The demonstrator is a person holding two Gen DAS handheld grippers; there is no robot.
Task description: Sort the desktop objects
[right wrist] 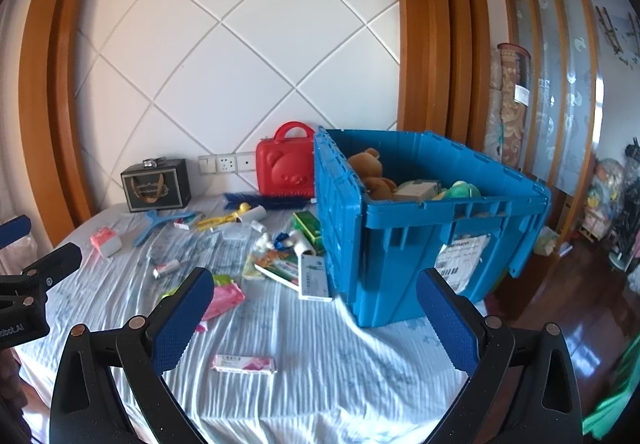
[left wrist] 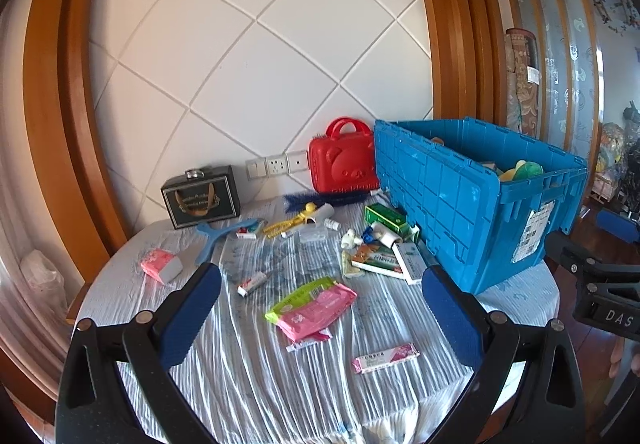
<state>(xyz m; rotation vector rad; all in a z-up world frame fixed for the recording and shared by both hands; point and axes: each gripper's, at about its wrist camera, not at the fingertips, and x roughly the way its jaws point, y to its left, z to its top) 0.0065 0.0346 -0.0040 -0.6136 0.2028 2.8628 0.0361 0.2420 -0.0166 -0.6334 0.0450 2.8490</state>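
Observation:
A big blue crate (left wrist: pixel 472 204) (right wrist: pixel 420 220) stands on the right of the cloth-covered table (left wrist: pixel 248 364) and holds a brown teddy bear (right wrist: pixel 370 172), a box and green plush. Small items lie scattered to its left: a pink-and-green wipes pack (left wrist: pixel 312 304) (right wrist: pixel 226 294), a pink strip box (left wrist: pixel 386 358) (right wrist: pixel 244 364), medicine boxes (left wrist: pixel 384 258) (right wrist: pixel 296 268), a pink tissue pack (left wrist: pixel 162 264). My left gripper (left wrist: pixel 320 284) hangs open above the wipes pack, holding nothing. My right gripper (right wrist: pixel 314 286) is open and empty before the crate's near corner.
A red bear-face case (left wrist: pixel 344 164) (right wrist: pixel 284 170) and a dark gift box (left wrist: pixel 200 198) (right wrist: pixel 156 184) stand at the wall, with a blue brush (left wrist: pixel 324 200) between. A blue hanger-like tool (left wrist: pixel 224 236) lies far left. Wooden floor (right wrist: pixel 580 292) drops away to the right.

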